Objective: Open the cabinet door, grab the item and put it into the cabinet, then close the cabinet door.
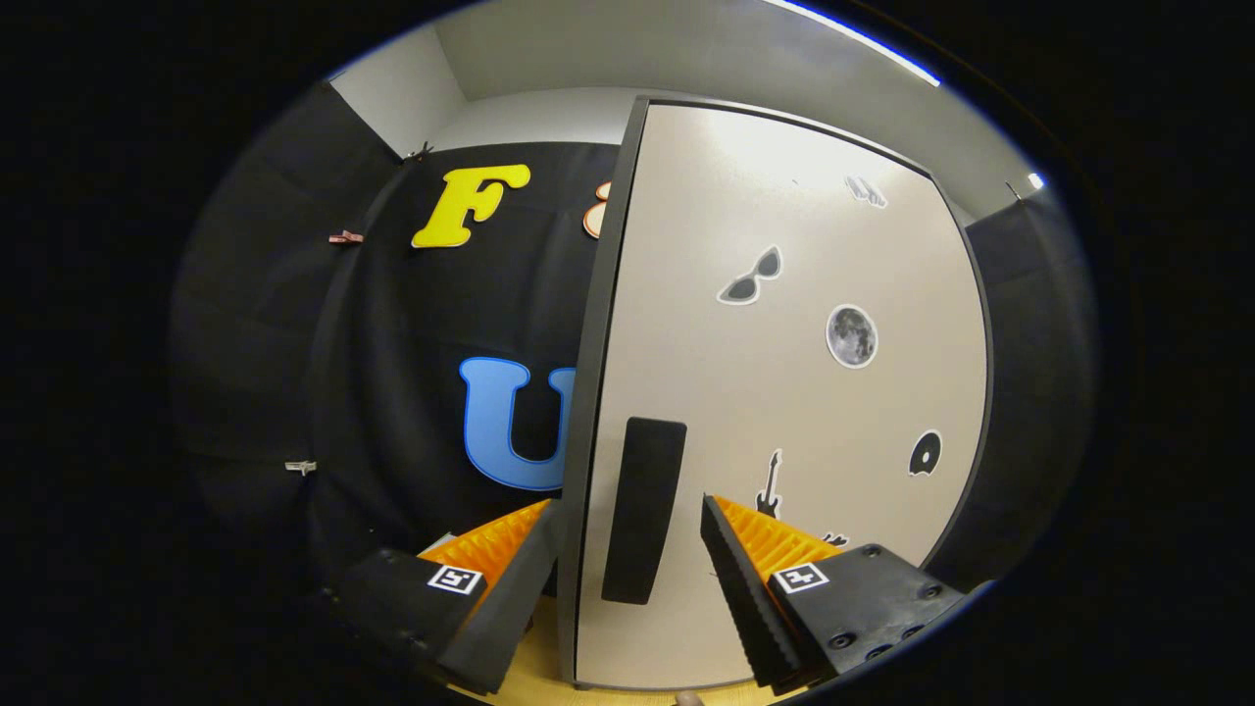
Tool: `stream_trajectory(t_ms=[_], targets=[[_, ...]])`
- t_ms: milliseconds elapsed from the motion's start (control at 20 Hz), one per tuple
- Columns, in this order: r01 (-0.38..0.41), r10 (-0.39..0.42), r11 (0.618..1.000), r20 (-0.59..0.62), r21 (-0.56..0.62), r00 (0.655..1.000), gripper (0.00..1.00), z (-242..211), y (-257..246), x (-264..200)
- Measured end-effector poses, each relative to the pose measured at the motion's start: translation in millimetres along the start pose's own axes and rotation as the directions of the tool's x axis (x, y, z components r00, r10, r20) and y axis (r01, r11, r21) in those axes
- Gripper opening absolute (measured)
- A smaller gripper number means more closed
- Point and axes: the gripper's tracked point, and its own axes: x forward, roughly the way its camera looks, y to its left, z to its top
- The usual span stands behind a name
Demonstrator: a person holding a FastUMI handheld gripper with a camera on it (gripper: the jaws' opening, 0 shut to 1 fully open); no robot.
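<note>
A pale cabinet door (784, 392) with a dark frame stands upright just ahead of me, with several stickers on its face. A black vertical handle (642, 510) sits near the door's left edge. My gripper (632, 515) is open, its two fingers straddling that handle, one on each side, with gaps on both sides. The left finger (510, 569) reaches past the door's left edge (588, 412). I cannot tell whether the door is fully closed or slightly ajar. The cabinet's inside is hidden behind the door.
The booth's black cloth wall (392, 392) hangs left of the door and beyond it on the right. A wooden surface (549, 667) shows below the door. Grey walls and ceiling (588, 59) rise above.
</note>
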Motion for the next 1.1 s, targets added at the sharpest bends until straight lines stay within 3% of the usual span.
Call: stream_trajectory(t_ms=[200,300,400,450,600,1100], targets=[[0.014,-0.014,0.997,0.002,0.075,1.000,0.76,-4,0,18],[0.054,-0.053,0.995,-0.008,0.080,0.999,0.61,-8,-8,22],[0.061,-0.060,0.994,-0.016,0.095,0.998,0.39,-8,-7,23],[0.061,-0.059,0.994,-0.018,0.094,0.998,0.39,-5,-8,15],[0.070,-0.068,0.996,-0.036,0.059,0.997,0.23,-9,-8,22],[-0.016,0.020,0.996,-0.047,0.087,0.999,0.23,-4,-11,-24]])
